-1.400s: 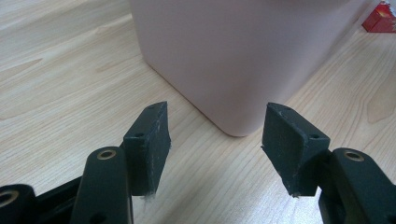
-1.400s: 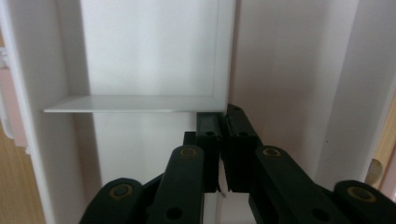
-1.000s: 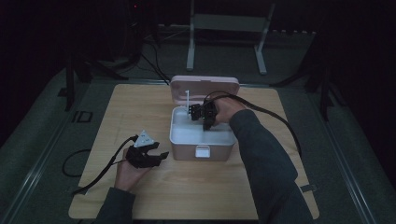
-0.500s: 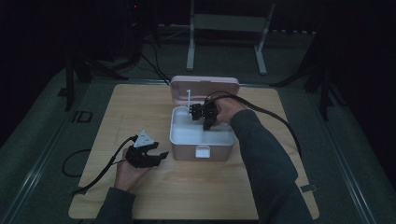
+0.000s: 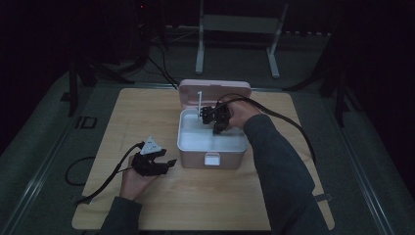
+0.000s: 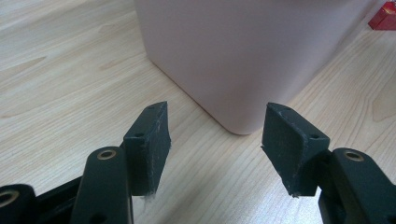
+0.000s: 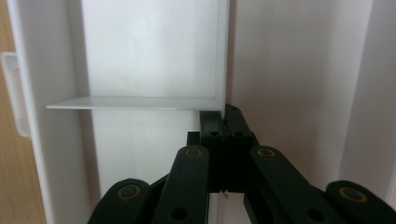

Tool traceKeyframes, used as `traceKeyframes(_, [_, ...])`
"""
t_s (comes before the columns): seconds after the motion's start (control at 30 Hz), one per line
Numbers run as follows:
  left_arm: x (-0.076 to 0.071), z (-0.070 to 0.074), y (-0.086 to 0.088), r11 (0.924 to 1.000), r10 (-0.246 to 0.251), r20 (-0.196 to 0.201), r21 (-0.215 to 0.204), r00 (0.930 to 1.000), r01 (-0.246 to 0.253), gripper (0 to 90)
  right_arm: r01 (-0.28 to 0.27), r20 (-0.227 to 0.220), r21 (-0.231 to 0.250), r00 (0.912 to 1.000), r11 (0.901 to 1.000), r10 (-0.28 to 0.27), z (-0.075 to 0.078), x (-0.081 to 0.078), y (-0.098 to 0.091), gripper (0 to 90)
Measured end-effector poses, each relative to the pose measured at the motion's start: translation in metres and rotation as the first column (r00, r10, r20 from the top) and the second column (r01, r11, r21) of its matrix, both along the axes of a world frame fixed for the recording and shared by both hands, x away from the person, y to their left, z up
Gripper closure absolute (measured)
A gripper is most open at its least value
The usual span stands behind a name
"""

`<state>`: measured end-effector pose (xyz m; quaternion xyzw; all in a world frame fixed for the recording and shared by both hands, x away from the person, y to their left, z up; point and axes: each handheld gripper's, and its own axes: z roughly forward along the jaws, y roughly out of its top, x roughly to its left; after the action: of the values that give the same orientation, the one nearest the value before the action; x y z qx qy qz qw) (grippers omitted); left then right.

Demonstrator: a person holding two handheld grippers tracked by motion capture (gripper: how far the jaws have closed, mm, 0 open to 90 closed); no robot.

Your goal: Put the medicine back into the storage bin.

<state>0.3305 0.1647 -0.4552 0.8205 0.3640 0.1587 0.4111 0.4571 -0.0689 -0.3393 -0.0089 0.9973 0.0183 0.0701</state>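
A pink box (image 5: 215, 159) stands open in the middle of the wooden table (image 5: 147, 112), its lid (image 5: 215, 88) leaning back. Inside lies a white insert (image 5: 195, 142) with thin walls. My right gripper (image 5: 208, 115) reaches into the box's far side. In the right gripper view it (image 7: 224, 123) is shut on the insert's thin upright wall (image 7: 223, 56), just where a divider (image 7: 135, 102) meets it. My left gripper (image 5: 164, 164) rests on the table left of the box, open. Between its jaws (image 6: 215, 135) is bare wood, and the box's rounded corner (image 6: 243, 56) stands just beyond.
A thin white strip (image 5: 199, 100) stands up in front of the lid. The box has a white latch (image 5: 211, 158) on its front. A small red thing (image 6: 385, 14) lies on the table past the box. A metal stand (image 5: 235, 44) is behind the table.
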Motion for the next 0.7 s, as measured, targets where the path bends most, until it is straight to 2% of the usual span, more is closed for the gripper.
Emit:
traceKeyframes(0.33, [0.001,-0.001,0.0,1.0,0.001,-0.001,-0.001,1.0,-0.001,41.1,0.01,0.026,0.051,0.9996,0.9986,-0.011,0.019,-0.006,-0.007,89.5])
traceKeyframes(0.57, [0.001,0.0,0.001,1.0,0.006,-0.003,-0.006,1.0,-0.006,41.1,0.019,0.027,0.058,0.9994,0.9981,-0.02,0.027,-0.012,-0.016,89.5])
traceKeyframes(0.7, [0.001,-0.001,0.001,1.0,0.005,-0.003,-0.006,1.0,-0.005,41.0,0.024,0.023,0.082,0.9994,0.9963,-0.026,0.031,-0.016,-0.024,89.5])
